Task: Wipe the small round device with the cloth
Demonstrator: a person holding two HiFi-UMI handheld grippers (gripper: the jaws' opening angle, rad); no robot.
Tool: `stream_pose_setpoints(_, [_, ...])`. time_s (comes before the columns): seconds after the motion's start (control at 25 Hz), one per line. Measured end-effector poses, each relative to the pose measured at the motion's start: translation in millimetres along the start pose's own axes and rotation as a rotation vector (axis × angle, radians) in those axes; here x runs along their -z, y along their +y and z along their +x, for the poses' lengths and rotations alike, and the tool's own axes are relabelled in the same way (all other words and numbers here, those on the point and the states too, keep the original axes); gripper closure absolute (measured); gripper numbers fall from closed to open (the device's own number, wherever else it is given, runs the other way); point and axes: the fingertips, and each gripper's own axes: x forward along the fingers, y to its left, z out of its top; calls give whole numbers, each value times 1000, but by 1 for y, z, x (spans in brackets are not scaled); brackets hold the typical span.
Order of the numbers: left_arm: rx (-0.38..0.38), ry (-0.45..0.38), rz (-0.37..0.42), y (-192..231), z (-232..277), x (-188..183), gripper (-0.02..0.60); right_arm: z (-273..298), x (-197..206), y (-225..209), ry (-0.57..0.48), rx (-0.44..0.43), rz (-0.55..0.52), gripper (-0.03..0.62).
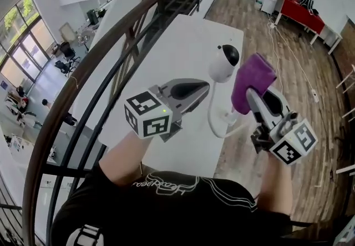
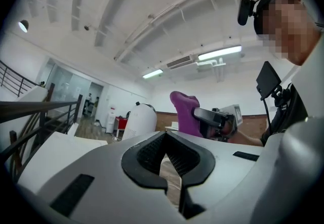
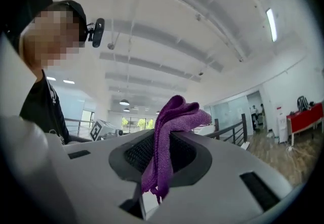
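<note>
The small round device (image 1: 224, 63), white with a black face, stands on the white table (image 1: 183, 45); in the left gripper view it (image 2: 140, 121) rises just beyond the jaws, to their left. My left gripper (image 1: 205, 89) (image 2: 166, 141) is shut with nothing between its jaws, its tip close beside the device's base. The purple cloth (image 1: 252, 81) (image 3: 169, 132) is bunched in my right gripper (image 1: 252, 95) (image 3: 163, 139), which is shut on it, raised to the right of the device. From the left gripper view, the cloth (image 2: 185, 112) shows upright to the device's right.
A white cable (image 1: 213, 121) loops from the device toward the table's near edge. A black stair railing (image 1: 83, 73) runs along the left. Wooden floor and a red table (image 1: 299, 11) lie far right.
</note>
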Motion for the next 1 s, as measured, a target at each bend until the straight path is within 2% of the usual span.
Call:
stream_pose_setpoints(0.16, [34,-19,6,0,-13,-14,574,15,-14,14,68,60,-240,531])
stream_pose_setpoints(0.4, [42,-26,6,5,-16,-32,574,40,-32,25,155,112,-554,531])
stream_pose_setpoints(0.6, [36,-18,12,17,-23,-34,574,60,-21,26,287,171,-874,531])
stream_pose_setpoints(1.0, [39,-24,-39,18,-28,-23,574,72,-1,17,403,265,-1151,531])
